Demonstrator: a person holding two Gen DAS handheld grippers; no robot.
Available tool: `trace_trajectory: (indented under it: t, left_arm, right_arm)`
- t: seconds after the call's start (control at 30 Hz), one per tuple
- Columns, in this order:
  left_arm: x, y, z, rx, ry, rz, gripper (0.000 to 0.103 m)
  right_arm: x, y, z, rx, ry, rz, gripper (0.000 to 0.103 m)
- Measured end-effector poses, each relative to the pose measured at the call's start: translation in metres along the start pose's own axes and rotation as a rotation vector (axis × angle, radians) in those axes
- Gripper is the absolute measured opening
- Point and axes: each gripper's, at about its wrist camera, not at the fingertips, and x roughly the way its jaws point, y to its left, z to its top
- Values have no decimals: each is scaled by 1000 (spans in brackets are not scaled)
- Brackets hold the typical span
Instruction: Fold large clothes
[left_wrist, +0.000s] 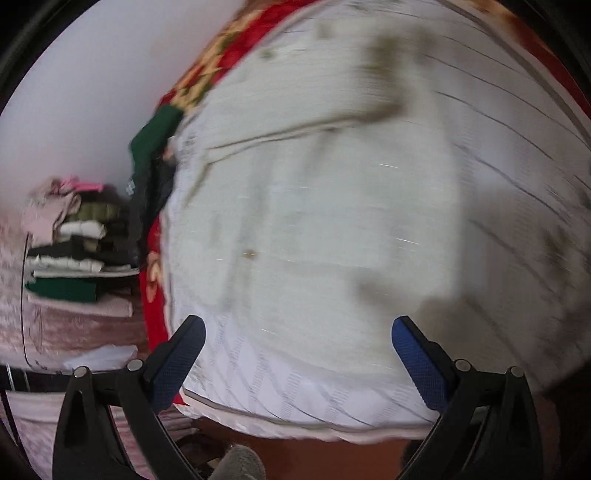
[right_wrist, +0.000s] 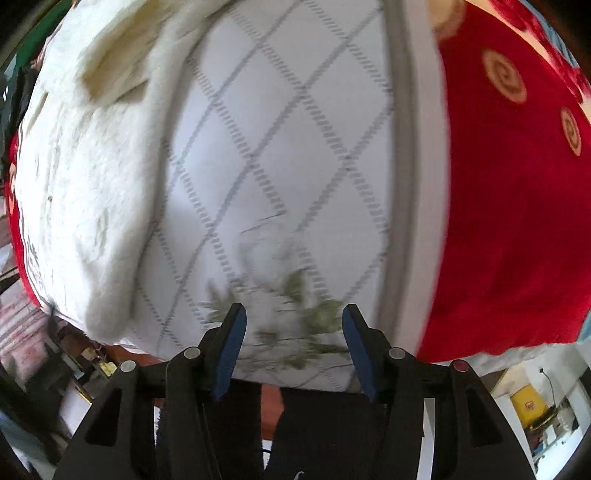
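A large cream-white fuzzy garment (left_wrist: 314, 206) lies spread on a white quilted bed cover; it fills most of the blurred left wrist view and shows at the left of the right wrist view (right_wrist: 85, 177). My left gripper (left_wrist: 298, 325) is open and empty, hovering over the garment's near part. My right gripper (right_wrist: 294, 314) is open and empty, above the bare quilted cover (right_wrist: 280, 147) near its front edge, to the right of the garment.
A red patterned blanket (right_wrist: 509, 206) lies right of the cover and shows at its far edge (left_wrist: 221, 62). A stack of folded clothes (left_wrist: 77, 251) stands at the left, with a dark green garment (left_wrist: 155, 136) beside it. The bed's front edge drops to the floor below both grippers.
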Motion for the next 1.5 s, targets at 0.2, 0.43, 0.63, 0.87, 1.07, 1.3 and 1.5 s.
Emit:
trace_trajectory:
  t: [0.2,0.43,0.63,0.87,1.07,1.3,1.5]
  left_arm:
    - [21,-73,17,90,56,11,103]
    - [76,-55,48,53,89,135,103]
    - [92,-9,66,-44,77,84,94]
    - [70,11,69,-148,39,-40,21]
    - [61,26,69,-172,41,-92,17]
    - [47,47,57,-167,11,-187,14]
    - [-12,63,30,-99,-28,-383,14]
  right_arm:
    - [-13,-47,19,20,-27,8,56]
    - [-15,-69,39,-5,-51,21,56]
    - [-21,-68,97,1,-128,327,60]
    - [14,-39,153,175,-155,932,73]
    - [38,19,188,261,-130,1067,77]
    - [43,69,221,281,-113,956,19]
    - [-22,49,153,335,-137,819,18]
